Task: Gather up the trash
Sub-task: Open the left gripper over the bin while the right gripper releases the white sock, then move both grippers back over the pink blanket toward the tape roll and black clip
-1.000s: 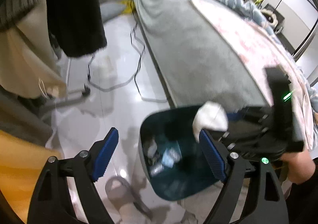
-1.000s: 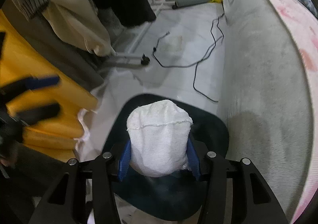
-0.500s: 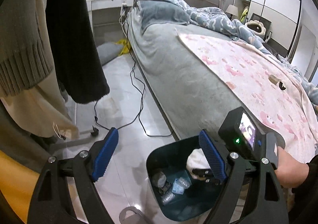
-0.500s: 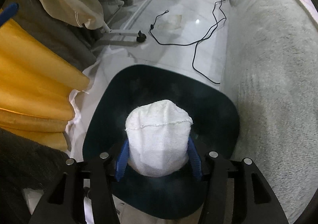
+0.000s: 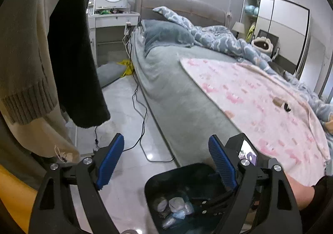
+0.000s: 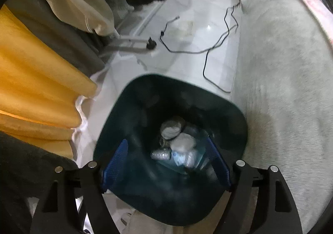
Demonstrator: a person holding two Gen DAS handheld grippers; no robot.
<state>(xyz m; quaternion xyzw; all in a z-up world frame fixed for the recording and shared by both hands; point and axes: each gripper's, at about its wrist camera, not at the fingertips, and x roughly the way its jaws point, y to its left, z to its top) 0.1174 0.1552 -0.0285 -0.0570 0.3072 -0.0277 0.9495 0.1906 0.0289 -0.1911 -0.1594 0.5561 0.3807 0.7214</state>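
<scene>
Right gripper directly above the bin, fingers spread wide and empty, pointing down into its mouth. White wad now lying at the bottom among bottles and other scraps — below and just ahead of the fingertips, no longer touching them. Half a second ago, pinched between the same pads; now released and dropped in.

Left gripper also spread and empty, held higher and to the left of the bin, facing the far end of the room along the bed. Its view tipped up from floor toward the headboard over the last second.

Next piece of trash not clearly in view. Two small objects on the pink cover, far right, too small to identify. Right side nearer the bed, so probably the better one for anything there — a judgement only.
</scene>
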